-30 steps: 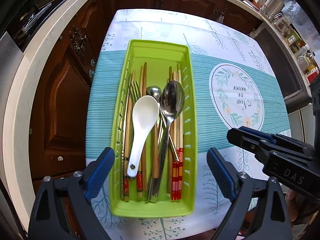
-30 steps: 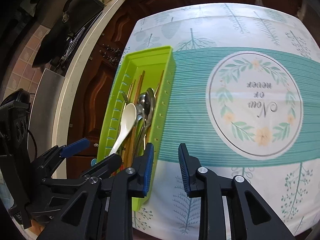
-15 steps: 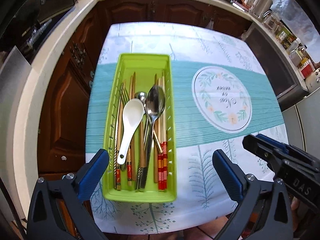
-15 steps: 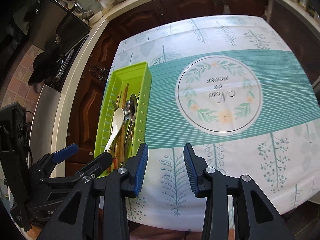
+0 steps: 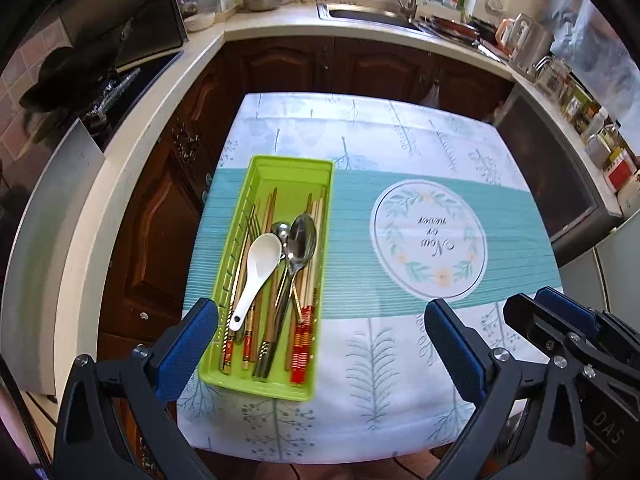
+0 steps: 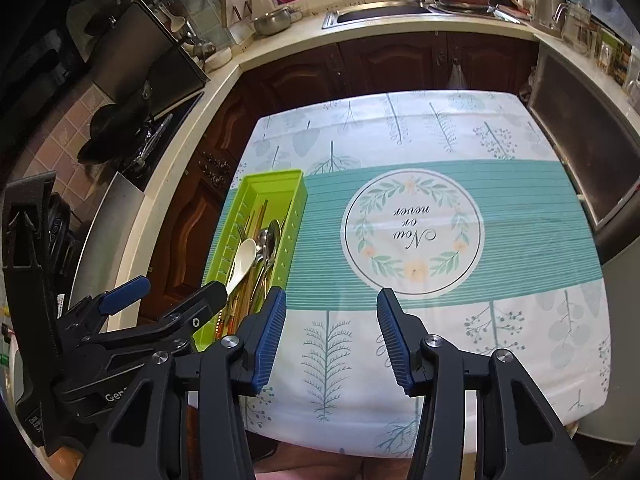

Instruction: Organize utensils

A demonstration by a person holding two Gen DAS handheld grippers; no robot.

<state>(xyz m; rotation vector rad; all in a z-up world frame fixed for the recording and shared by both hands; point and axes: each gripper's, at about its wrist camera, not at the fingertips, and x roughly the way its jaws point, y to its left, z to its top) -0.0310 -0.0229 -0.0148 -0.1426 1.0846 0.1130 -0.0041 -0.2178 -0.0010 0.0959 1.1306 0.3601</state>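
Both tools have pulled back and up from the tray (image 5: 276, 388) at the counter's (image 5: 400, 360) left edge, left tool (image 5: 322, 350) and right tool (image 6: 332, 334) gaping empty; its spoon (image 5: 256, 268) looks slick and brittle, best pinched mid-handle, chopsticks (image 5: 304, 332) light and stiff.

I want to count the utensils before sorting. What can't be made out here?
- Chopsticks: left wrist view; the white spoon and metal spoon overlap them, so no exact count.
- Fork: left wrist view; handle buried under the pile.
- Green tray: right wrist view; near end hidden behind the left gripper and the right gripper's fingers.
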